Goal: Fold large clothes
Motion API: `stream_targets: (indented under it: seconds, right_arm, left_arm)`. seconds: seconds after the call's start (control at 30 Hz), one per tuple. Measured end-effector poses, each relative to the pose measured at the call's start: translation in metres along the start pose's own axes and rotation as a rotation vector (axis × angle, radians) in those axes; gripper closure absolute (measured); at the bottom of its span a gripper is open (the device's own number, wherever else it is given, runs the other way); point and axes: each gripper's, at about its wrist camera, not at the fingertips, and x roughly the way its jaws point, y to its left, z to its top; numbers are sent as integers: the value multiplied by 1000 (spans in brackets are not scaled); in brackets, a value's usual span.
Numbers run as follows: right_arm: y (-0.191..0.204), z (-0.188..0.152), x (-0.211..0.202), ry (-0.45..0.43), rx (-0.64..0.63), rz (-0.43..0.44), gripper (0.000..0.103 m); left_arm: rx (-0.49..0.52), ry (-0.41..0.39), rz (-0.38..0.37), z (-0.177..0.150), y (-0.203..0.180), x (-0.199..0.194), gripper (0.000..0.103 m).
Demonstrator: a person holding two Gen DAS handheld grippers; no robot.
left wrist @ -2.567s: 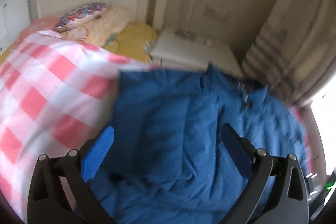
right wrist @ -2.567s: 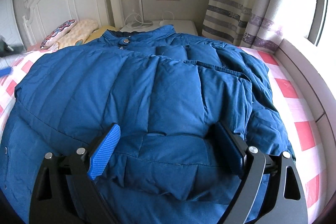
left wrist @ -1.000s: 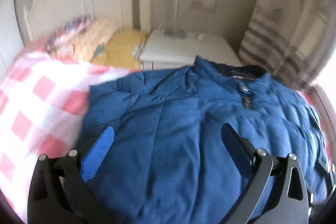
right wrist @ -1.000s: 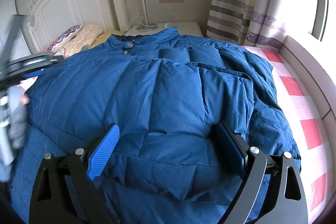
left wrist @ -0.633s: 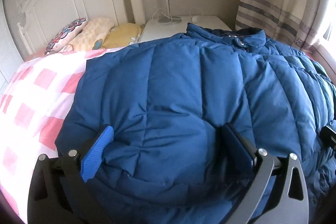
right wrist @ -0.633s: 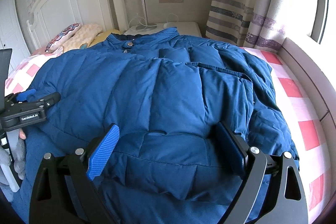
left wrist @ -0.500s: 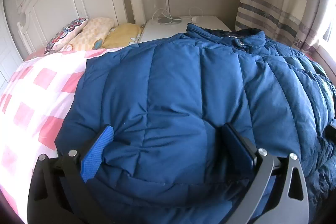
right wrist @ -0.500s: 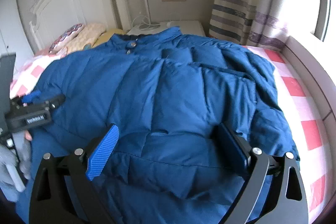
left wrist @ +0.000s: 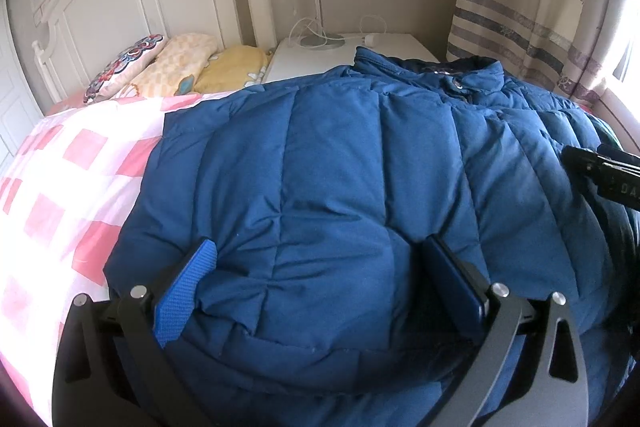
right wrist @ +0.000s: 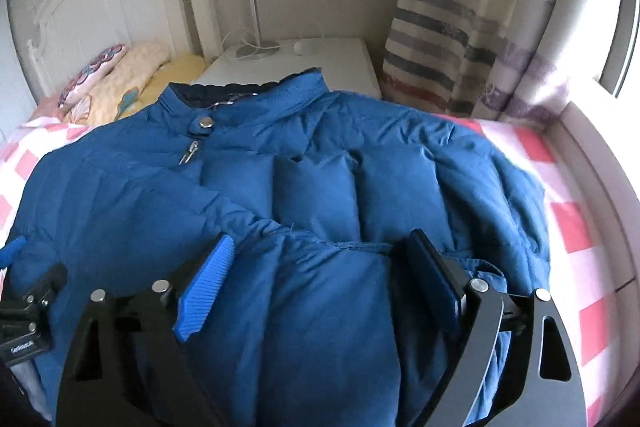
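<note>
The jacket (left wrist: 360, 187) lies spread on the bed (left wrist: 72, 187), collar (right wrist: 248, 103) at the far end ahead of both claws. The left claw (left wrist: 320, 283) is spread wide, puffy quilting bulging between its pads. The right claw (right wrist: 316, 275) is likewise spread, straddling a seam of the jacket. A nightstand (right wrist: 296, 63) stands beyond the collar.

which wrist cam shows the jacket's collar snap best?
Right wrist. The collar snap faces the camera, sharp and unobstructed, with the zipper pull just below it on the blue jacket. In the left wrist view the snap is small, seen obliquely near the far edge.
</note>
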Motion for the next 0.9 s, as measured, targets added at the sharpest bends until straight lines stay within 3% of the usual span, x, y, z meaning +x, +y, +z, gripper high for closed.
stream_targets:
  seconds: [0.07,0.2,0.27,0.37,0.5,0.63,0.73,0.83,0.9]
  right_arm:
    - [-1,3,-8,13,2,11,19]
    - [-16,13,-24,-54,39,-26,18]
    - [-32,10,-8,-24,77,-46,16]
    - [-51,4,10,18,156,44,15]
    - [-47,1,-15,-19,153,16,17]
    - [-22,-24,-81,-144,44,87,16]
    - [5,-47,-91,-99,-113,77,14]
    - [12,-75,-62,22,-178,21,13]
    - [10,-80,-57,-5,-175,33,11]
  left_arm:
    - [1,-1,1,0,-1,0,2]
    - [1,-1,1,-1,0,0,2]
    - [1,-2,0,0,-1,0,2]
    - [3,-5,-1,-1,-1,-1,2]
    - [0,-3,-1,-1,0,-1,2]
    - [1,-3,-1,-1,0,0,2]
    - [0,-4,-2,-1,0,0,2]
    - [-2,-4,-5,-1,0,0,2]
    - [-7,-6,-10,-1,1,0,2]
